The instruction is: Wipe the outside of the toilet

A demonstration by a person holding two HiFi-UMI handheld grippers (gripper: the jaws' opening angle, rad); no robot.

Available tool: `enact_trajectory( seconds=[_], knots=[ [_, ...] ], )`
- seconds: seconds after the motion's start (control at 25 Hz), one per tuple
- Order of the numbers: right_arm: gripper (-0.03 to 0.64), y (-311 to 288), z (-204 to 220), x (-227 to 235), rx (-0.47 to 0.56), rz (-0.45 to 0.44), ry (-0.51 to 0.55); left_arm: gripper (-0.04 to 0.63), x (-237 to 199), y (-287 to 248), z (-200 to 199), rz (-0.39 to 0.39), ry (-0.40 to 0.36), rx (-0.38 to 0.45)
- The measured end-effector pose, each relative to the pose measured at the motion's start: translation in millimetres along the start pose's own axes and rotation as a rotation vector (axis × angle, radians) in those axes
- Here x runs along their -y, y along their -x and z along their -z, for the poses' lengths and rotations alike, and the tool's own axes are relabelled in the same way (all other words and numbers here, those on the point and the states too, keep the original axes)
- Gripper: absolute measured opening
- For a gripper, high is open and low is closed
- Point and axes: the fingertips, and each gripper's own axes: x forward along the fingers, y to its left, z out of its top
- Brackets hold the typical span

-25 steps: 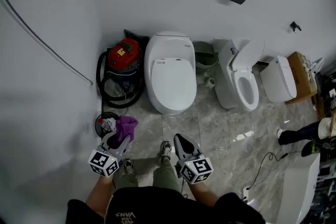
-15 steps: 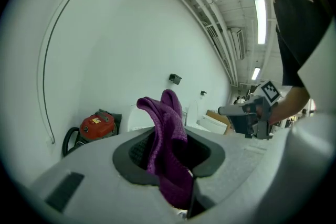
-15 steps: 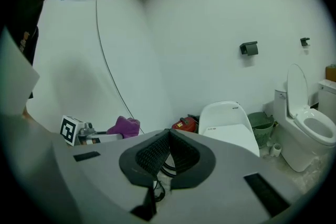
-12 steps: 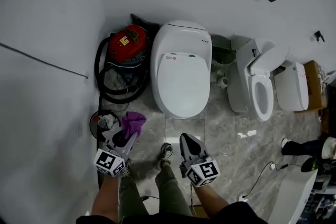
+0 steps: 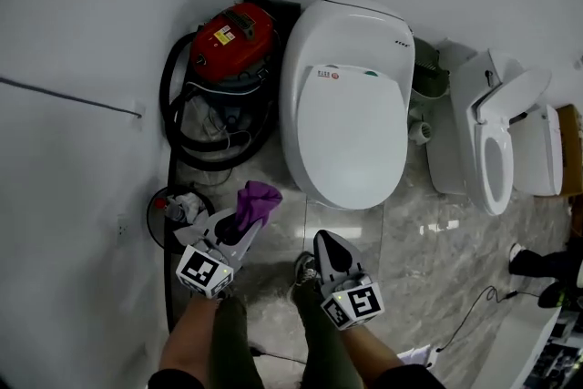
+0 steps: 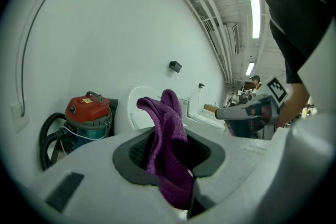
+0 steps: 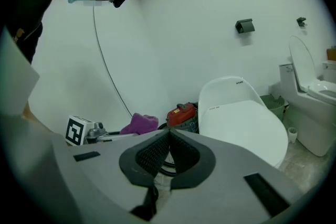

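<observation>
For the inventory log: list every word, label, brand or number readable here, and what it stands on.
No text is legible.
Yellow label on the red vacuum: too small to read.
Small print on the toilet lid: blurred.
Cubes on left gripper and right gripper: square markers, no words.

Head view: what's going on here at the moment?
A person stands facing the closed toilet, a claw in each hand. The left claw is shut on a purple cloth, held short of the toilet; no wiping yet. The right claw is shut and empty. A red vacuum sits left of the toilet.
</observation>
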Motion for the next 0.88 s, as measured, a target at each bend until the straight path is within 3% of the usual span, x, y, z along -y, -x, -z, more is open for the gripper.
enact_trajectory(
  seconds=[0.2,0.48,0.64,0.88],
  knots=[
    [0.000,-41,65,9,-0.004,-0.091,0.040,0.110,-21,-37,79,0.082,-0.044,0.015],
    [0.000,-87,147,38,0.005,-0.165,0.135,0.110,-59,-79,178,0.100,-0.025,0.065],
    [0.000,-108,181,63,0.064,-0.177,0.151,0.110,-67,-107,211,0.164,-0.049,0.114],
    [0.000,-119,231,94,0.059,-0.213,0.209,0.112,-61,-133,240,0.283,-0.089,0.148]
  ],
)
